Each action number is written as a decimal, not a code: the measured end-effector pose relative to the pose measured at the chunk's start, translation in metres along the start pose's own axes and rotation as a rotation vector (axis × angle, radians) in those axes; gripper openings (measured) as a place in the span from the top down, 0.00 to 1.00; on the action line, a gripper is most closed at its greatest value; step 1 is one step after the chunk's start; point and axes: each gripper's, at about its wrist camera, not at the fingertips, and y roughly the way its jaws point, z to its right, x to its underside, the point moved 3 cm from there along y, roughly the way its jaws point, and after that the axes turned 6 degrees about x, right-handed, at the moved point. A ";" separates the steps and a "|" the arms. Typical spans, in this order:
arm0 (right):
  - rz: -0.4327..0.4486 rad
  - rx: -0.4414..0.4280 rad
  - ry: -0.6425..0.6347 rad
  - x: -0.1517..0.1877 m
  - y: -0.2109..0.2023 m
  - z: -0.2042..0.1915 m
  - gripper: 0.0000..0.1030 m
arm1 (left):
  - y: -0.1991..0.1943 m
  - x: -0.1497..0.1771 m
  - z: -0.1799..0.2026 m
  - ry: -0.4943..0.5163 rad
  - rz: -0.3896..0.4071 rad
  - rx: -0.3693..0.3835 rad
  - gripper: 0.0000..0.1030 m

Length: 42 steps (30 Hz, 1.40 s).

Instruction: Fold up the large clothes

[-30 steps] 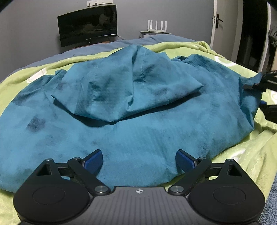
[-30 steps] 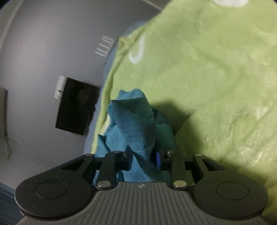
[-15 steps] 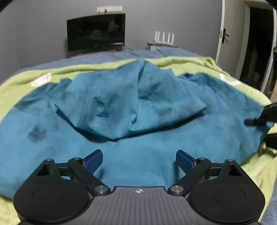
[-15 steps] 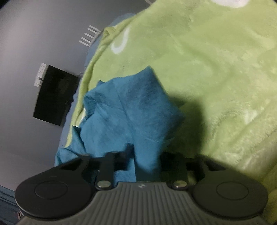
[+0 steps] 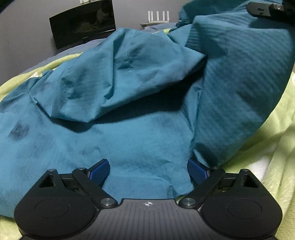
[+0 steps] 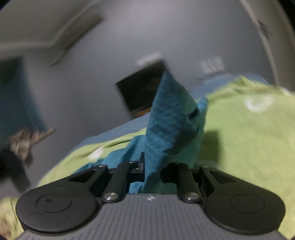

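Observation:
A large teal garment (image 5: pixel 114 133) lies spread on a green blanket (image 5: pixel 272 144), with one folded flap across its middle. My left gripper (image 5: pixel 148 170) hovers open over the garment's near hem, its blue pads wide apart and nothing between them. My right gripper (image 6: pixel 152 167) is closing tight on a bunched edge of the same teal garment (image 6: pixel 166 118), which stands up between its fingers. In the left wrist view that lifted side rises as a tall teal fold (image 5: pixel 239 83), with the right gripper (image 5: pixel 267 8) at the top right corner.
The green blanket (image 6: pixel 248 140) covers a bed with a blue-grey sheet beyond it. A dark monitor (image 5: pixel 83 24) stands against the grey wall behind, and a white router (image 5: pixel 157 15) sits to its right. The right wrist view is blurred by motion.
The right gripper has risen and rolled, pulling the garment's right side up off the blanket into a tall fold. The left gripper has dipped a little toward the near hem, still open.

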 end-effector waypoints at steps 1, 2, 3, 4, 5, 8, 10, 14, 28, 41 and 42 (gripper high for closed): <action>0.006 0.000 -0.021 -0.001 -0.001 -0.003 0.87 | -0.004 -0.002 -0.001 -0.012 0.008 0.017 0.14; 0.011 0.000 -0.030 -0.001 -0.001 -0.005 0.87 | -0.011 -0.004 -0.003 -0.024 0.024 0.040 0.21; 0.012 0.004 -0.025 -0.002 -0.002 -0.004 0.87 | -0.018 -0.007 -0.005 -0.035 0.054 0.046 0.24; 0.011 0.010 -0.015 -0.003 -0.001 -0.001 0.87 | -0.028 -0.011 -0.008 -0.041 0.099 0.021 0.24; 0.009 0.015 -0.006 -0.002 -0.004 -0.002 0.87 | -0.035 -0.014 -0.014 -0.056 0.136 -0.012 0.21; 0.005 0.027 0.015 -0.003 -0.001 -0.002 0.87 | -0.028 -0.011 -0.030 -0.117 0.085 -0.049 0.23; 0.006 0.032 0.018 -0.003 0.001 -0.001 0.87 | -0.004 0.000 -0.025 -0.067 -0.045 -0.061 0.24; 0.000 0.048 0.025 0.002 0.005 -0.003 0.87 | -0.008 -0.011 -0.004 0.056 -0.006 -0.041 0.44; 0.011 0.052 0.006 0.005 0.015 -0.012 0.87 | 0.022 -0.050 -0.050 -0.197 0.080 -0.137 0.20; 0.021 -0.160 -0.476 0.034 0.028 -0.139 0.87 | -0.067 -0.043 -0.117 -0.512 0.264 0.054 0.18; 0.018 -0.174 -0.504 0.039 0.031 -0.148 0.87 | -0.089 -0.041 -0.127 -0.579 0.316 0.088 0.15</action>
